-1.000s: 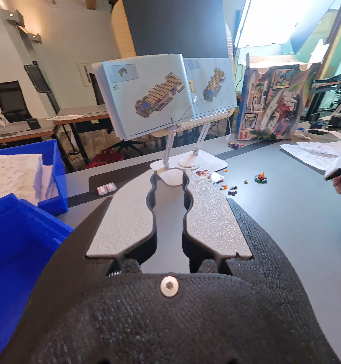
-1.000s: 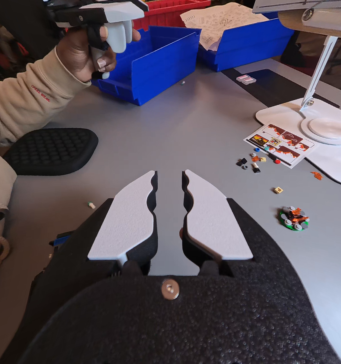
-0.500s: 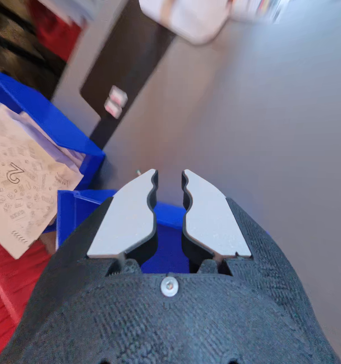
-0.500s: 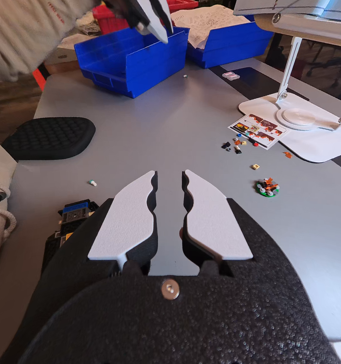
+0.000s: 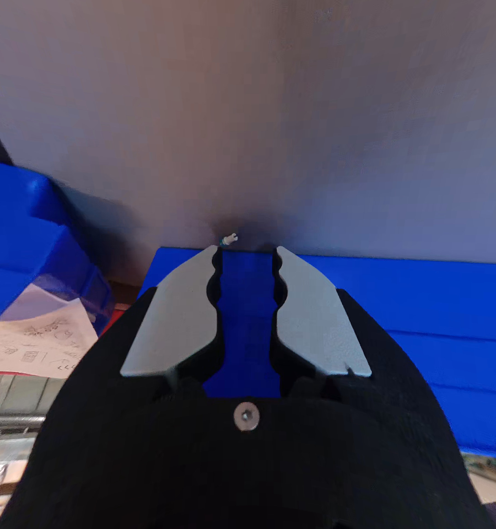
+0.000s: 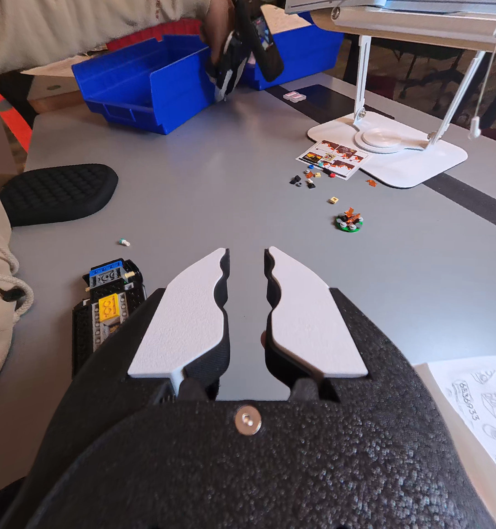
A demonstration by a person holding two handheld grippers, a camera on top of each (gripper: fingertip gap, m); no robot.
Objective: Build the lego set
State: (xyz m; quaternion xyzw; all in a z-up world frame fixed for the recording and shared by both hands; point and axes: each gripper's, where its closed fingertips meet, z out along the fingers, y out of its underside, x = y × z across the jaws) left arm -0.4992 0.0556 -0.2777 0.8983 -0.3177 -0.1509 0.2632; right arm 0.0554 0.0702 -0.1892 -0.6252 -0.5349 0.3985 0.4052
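My left gripper [image 5: 245, 249] is open with nothing between its fingers. It points down over the front wall of a blue bin [image 5: 384, 286] at the grey table [image 5: 269, 114]. A small white peg with a teal end [image 5: 227, 240] lies on the table just past the left fingertip, untouched. The right wrist view shows this gripper [image 6: 226, 86] at the corner of the blue bin [image 6: 143, 83]. My right gripper [image 6: 246, 250] is open and empty above bare table. A partly built brick vehicle [image 6: 109, 303] lies to its left, with another small white peg [image 6: 124, 242] beyond it.
A green round plate with orange flame pieces [image 6: 349, 221], loose small pieces [image 6: 312, 176] and a sticker sheet [image 6: 334, 159] lie by the white stand base [image 6: 390, 148]. A black pad [image 6: 58, 191] sits at the left. Printed paper [image 6: 476, 400] lies at the lower right. A second blue bin [image 5: 26, 229] holds paper [image 5: 35, 343]. The left gripper's tips are roughly 55 cm from the right gripper's.
My left gripper swung down from facing the booklet stand to the table at the blue bin's front, and its jaws opened wider. My right gripper drew back a little, still open.
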